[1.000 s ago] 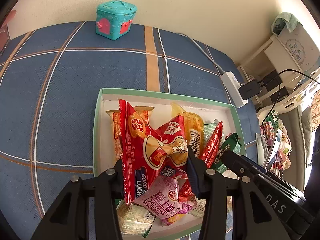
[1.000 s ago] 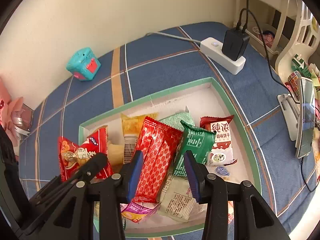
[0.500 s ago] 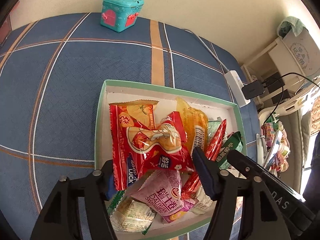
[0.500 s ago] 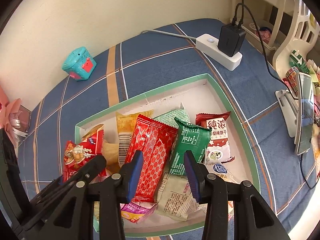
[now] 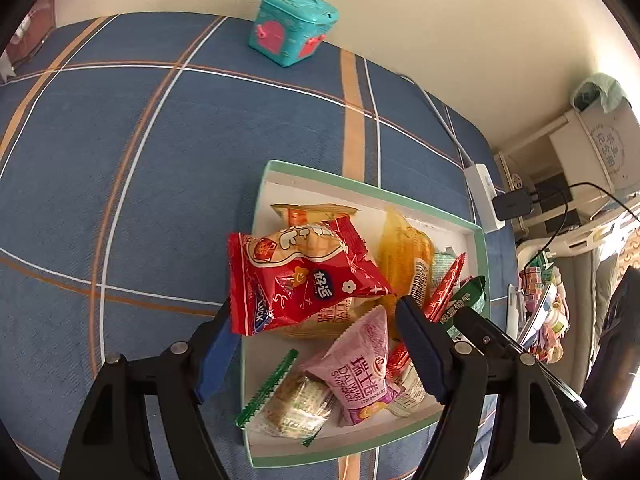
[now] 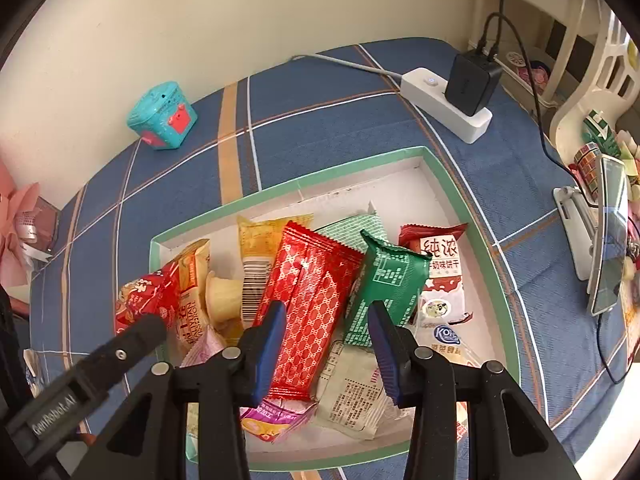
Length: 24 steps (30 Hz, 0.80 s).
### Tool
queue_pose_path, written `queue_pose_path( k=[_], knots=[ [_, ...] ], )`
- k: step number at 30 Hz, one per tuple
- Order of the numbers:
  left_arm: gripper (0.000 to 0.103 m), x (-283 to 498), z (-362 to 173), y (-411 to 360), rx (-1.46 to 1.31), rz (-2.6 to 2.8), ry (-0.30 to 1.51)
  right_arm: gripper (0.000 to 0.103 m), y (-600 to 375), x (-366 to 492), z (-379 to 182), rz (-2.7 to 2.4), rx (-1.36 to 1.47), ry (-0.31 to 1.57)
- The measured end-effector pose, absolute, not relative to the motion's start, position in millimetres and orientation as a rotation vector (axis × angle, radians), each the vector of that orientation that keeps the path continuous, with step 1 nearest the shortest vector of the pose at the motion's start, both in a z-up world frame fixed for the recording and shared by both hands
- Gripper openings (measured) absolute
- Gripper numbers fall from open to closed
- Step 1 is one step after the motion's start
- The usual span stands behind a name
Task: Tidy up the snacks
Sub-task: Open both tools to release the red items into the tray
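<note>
Red snack packet (image 5: 300,276) lies atop the heap in the green-rimmed box (image 5: 482,248), overhanging its near wall; left gripper (image 5: 316,344) opening, released; right gripper (image 6: 326,344) clenched on the red patterned pouch (image 6: 308,300); risk: the unsupported packet could slide out.

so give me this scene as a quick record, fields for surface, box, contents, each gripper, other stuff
surface: blue plaid cloth
box: shallow green-rimmed box, white inside
contents: mixed snack packets, among them a red patterned packet, green packet, pink packet
left gripper: jaws opening, big red bag lying loose between them
right gripper: fingers either side of the red patterned packet
other: teal toy box, white power strip
</note>
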<state>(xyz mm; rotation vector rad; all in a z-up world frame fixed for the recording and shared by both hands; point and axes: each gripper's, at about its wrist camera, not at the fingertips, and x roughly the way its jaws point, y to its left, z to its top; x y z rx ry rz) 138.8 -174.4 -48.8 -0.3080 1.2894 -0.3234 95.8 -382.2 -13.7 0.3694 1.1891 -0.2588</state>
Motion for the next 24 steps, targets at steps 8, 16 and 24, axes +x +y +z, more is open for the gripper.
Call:
queue_pose_path(
  k=[8, 16, 24],
  knots=[
    [0.078, 143, -61, -165, -0.335, -0.303, 1.313, 0.046, -379, 96, -11, -0.255, 0.356, 1.186],
    [0.091, 144, -51, -153, -0.399, -0.293, 1.251, 0.046, -377, 96, -10, -0.247, 0.348, 1.185],
    [0.034, 148, -48, -134, -0.45, -0.263, 1.198, 0.046, -375, 98, -10, -0.24, 0.339, 1.189]
  ],
)
